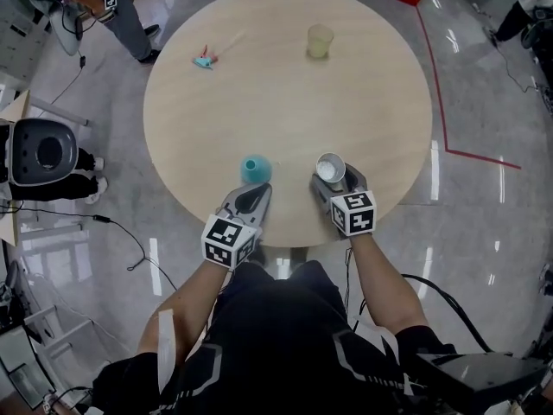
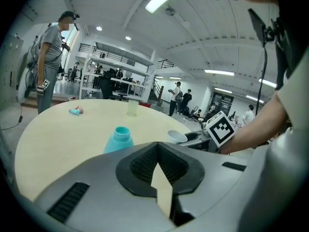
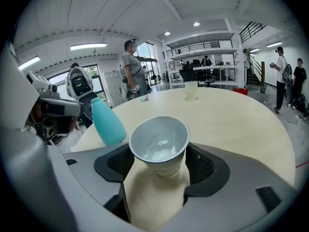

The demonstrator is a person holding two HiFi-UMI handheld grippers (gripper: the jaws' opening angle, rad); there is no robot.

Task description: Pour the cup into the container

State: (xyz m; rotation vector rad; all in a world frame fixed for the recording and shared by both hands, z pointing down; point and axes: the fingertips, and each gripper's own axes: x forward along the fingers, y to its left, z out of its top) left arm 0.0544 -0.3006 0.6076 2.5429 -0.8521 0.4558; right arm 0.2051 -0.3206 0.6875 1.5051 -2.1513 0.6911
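Observation:
A white paper cup stands upright near the round table's front edge, between the jaws of my right gripper. The jaws stand wide, and their pads lie against the cup's sides. The cup holds something pale and wet-looking. A teal bottle stands just to its left. My left gripper sits right behind the bottle, shut and empty, not touching it.
A yellowish translucent cup stands at the table's far side. A small teal and red object lies at the far left. A person stands beyond the table's far left edge.

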